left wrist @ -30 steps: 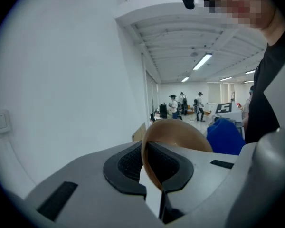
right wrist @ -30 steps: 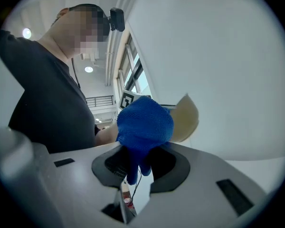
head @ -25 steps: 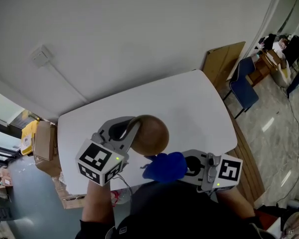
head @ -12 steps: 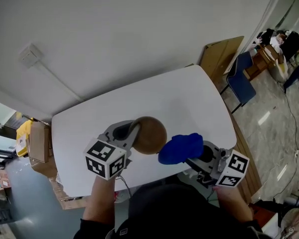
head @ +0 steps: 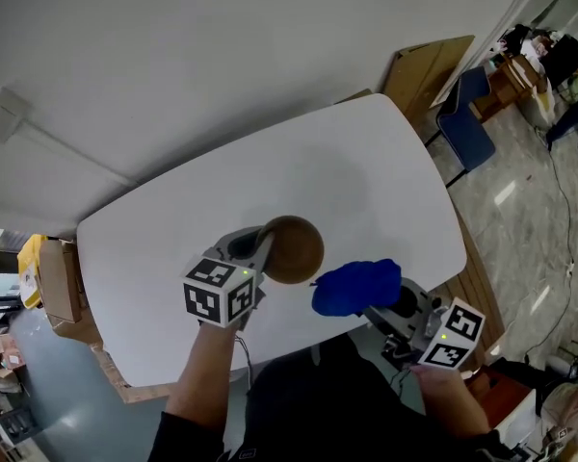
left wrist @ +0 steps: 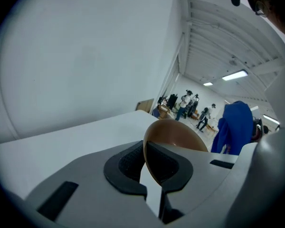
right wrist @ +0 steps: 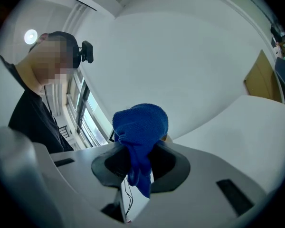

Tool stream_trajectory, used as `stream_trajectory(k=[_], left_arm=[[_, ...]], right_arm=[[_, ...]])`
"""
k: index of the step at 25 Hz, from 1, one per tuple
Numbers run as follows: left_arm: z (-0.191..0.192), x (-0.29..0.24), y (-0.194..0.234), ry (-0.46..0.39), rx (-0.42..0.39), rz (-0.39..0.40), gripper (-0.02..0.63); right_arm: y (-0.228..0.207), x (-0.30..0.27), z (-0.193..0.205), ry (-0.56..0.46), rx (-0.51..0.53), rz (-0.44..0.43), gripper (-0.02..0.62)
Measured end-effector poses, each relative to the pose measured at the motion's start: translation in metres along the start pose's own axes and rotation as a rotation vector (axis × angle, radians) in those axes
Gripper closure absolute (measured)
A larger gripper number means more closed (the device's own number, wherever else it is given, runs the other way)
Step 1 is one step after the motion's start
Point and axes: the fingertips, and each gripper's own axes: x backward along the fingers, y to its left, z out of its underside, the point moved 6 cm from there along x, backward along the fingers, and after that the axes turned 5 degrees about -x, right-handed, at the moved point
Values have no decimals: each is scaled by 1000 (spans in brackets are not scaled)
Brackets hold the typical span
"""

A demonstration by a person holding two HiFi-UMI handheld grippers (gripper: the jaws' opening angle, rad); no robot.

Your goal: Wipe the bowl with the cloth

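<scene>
A brown bowl (head: 294, 248) hangs tilted above the white table (head: 366, 181), its rim pinched by my left gripper (head: 263, 243), which is shut on it. In the left gripper view the bowl (left wrist: 173, 136) rises from between the two dark pads, its rim gripped edge-on. My right gripper (head: 385, 301) is shut on a bunched blue cloth (head: 356, 286), held just right of the bowl and apart from it. In the right gripper view the cloth (right wrist: 140, 127) bulges above the pads and hangs down between them. The cloth (left wrist: 236, 127) also shows at the right of the left gripper view.
The table's front edge runs under both grippers. Cardboard boxes (head: 53, 277) stand on the floor at the left. A flat cardboard sheet (head: 424, 70) and a blue chair (head: 467, 133) are past the table's right end. People stand far off in the room (left wrist: 190, 103).
My right gripper has swung the blue cloth up and to the right, from in front of the bowl to beside it. The left gripper still holds the bowl in much the same place.
</scene>
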Motion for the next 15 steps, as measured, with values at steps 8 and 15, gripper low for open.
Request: stream_trajectory(k=[8, 15], left_arm=[[38, -76, 30, 66, 127, -44, 586], [51, -114, 37, 99, 135, -69, 584]], right_arm=[[-26, 4, 32, 26, -72, 33, 515], [-57, 14, 53, 17, -155, 53, 515]])
